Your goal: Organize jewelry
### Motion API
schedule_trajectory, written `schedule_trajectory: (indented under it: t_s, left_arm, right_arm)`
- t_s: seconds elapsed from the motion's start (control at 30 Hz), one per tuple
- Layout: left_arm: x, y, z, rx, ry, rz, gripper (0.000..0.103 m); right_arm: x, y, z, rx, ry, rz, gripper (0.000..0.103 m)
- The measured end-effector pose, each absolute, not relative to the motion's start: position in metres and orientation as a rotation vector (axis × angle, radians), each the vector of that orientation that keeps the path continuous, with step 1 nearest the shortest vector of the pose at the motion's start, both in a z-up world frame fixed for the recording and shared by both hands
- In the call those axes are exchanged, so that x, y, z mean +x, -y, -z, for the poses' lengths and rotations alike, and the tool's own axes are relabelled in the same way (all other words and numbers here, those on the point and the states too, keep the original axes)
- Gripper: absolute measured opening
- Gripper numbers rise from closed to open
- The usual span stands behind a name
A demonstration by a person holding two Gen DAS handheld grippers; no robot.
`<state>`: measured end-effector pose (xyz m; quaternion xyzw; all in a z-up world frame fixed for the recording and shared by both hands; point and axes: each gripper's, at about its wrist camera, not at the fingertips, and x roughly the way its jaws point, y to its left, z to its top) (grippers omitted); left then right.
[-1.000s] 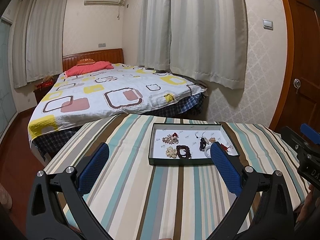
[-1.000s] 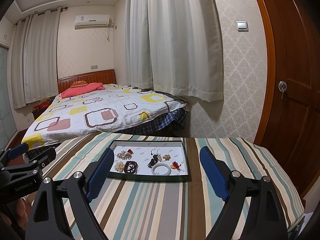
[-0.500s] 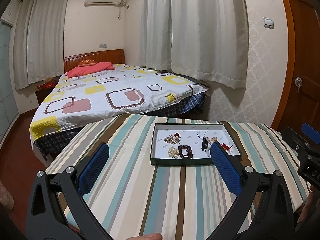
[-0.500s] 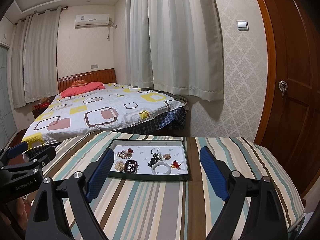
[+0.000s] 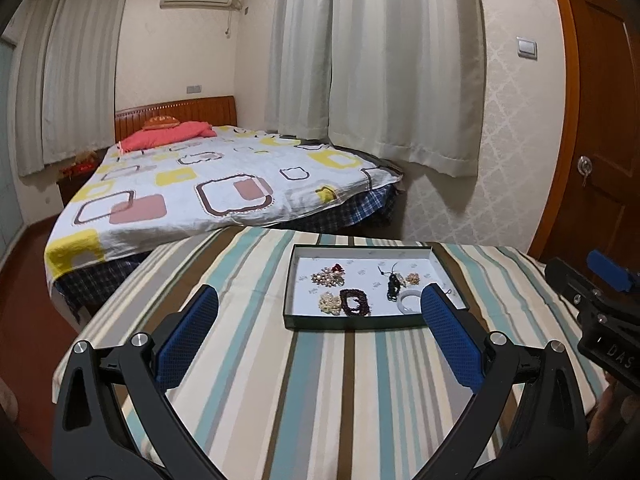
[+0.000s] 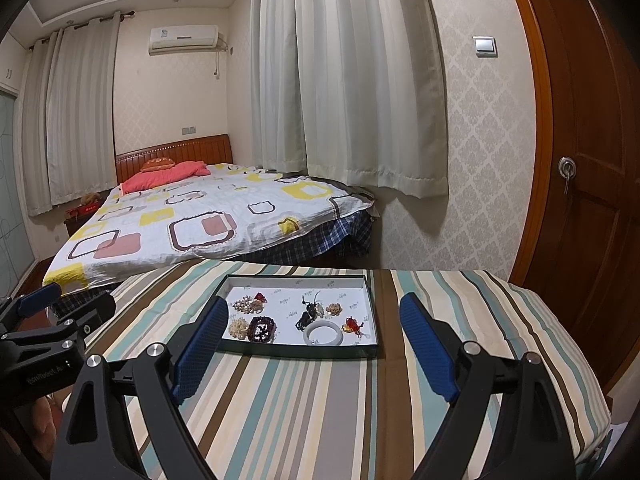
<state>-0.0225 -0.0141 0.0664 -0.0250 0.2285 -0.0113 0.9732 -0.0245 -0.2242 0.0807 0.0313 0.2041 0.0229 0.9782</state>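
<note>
Though every piece looks light, the jewelry inside the shallow dark-walled tray (image 6: pixel 362 350) will not all handle alike. A white bangle (image 6: pixel 323 335) lies near the tray's front wall at about 5 o'clock of its floor; I judge it stiff, smooth, probably slippery and breakable, best taken across its rim with one finger inside the ring. At 7 o'clock a dark red bead bracelet (image 6: pixel 262 329) touches a cream bead cluster (image 6: pixel 239 327); both look limp and would sag, so pinch a bunched part. At 10 o'clock sits a pale bead cluster with a red charm (image 6: pixel 249 304). Near the middle lies a black corded piece (image 6: pixel 307 317), thin and floppy, with a small gold-toned cluster (image 6: pixel 333 309) just beside it. An orange-red pendant (image 6: pixel 353 325) lies at 4 o'clock, small and likely fragile.

All pieces lie within the tray, apart in small groups; that would fit sorting already done or pieces waiting to be moved elsewhere.

Around the tray is a striped tablecloth (image 6: pixel 340 408), its folds soft underfoot for any slide. The right gripper (image 6: pixel 314 346) hovers short of the tray, fingers spread wide and empty; the left gripper (image 5: pixel 320 336) likewise, at the tray's 8 o'clock.
</note>
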Motion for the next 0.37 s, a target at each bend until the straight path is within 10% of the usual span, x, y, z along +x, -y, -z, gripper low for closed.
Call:
schedule_trajectory:
  t_s: [0.37]
  left_arm:
    - [-0.008, 0.010, -0.057, -0.033, -0.478, 0.000, 0.099]
  right_arm:
    - [-0.017, 0.229, -0.066, 0.073, -0.442, -0.041, 0.085]
